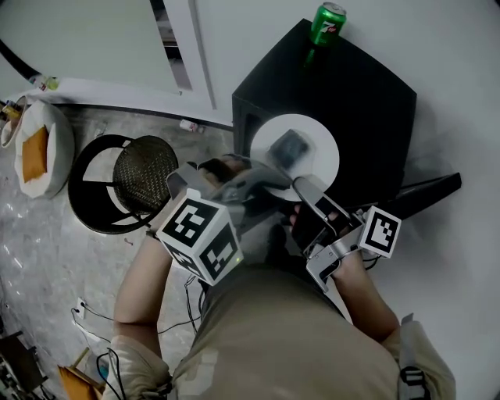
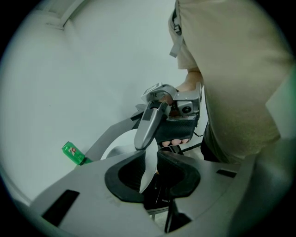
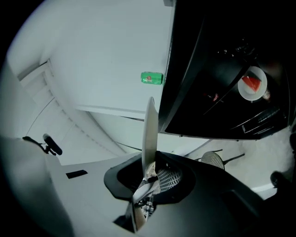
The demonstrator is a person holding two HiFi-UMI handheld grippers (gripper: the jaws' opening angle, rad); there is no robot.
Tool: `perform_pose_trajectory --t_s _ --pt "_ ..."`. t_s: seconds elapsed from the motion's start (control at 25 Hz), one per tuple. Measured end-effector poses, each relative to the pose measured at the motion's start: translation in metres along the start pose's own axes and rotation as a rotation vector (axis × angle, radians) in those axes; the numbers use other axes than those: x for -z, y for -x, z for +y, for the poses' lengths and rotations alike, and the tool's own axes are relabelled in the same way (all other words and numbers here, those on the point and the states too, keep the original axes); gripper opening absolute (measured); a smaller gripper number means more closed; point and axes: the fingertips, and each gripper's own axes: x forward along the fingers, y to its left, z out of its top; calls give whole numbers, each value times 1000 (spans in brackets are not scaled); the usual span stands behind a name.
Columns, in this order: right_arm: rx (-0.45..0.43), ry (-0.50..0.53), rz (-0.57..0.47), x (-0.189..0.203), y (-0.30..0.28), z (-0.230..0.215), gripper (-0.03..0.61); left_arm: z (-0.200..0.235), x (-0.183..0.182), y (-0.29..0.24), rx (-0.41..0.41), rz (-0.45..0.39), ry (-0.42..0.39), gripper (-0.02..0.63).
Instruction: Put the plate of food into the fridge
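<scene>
- The left hand-held gripper [image 2: 150, 166] is clamped on the near-left rim of the white plate [image 1: 319, 155].
- The right hand-held gripper [image 3: 150, 172] pinches the plate's near-right rim.
- A dark piece of food [image 1: 289, 147] sits at the plate's centre.
- The plate is above the top of the black mini fridge [image 1: 367, 101], not inside it.
- A green soda can [image 1: 328, 22] stands at the fridge top's far edge.

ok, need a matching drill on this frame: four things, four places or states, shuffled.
1 can
2 plate
3 stool
4 white bag

A mesh seat, next to the fridge
B rim between the fingers of left gripper and right gripper
C holds something orange
D on the fridge top

Pairs: 1-D, 2-B, 3-A, 4-C
</scene>
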Motion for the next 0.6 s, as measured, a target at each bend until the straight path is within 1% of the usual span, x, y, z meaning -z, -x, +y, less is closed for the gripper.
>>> perform_pose_trajectory --t_s 0.16,0.36,0.48,0.6 --pt "-20 -57 -1 11 -3 -2 58 -7 4 8 0 13 -4 81" --pt "-45 -80 4 21 -8 -1 57 -11 8 17 -20 8 4 83" --pt "-64 -96 6 27 -12 1 55 -11 11 24 -44 -15 35 90" --pt "-76 -100 11 35 -17 2 55 -13 15 33 -74 -43 86 110"
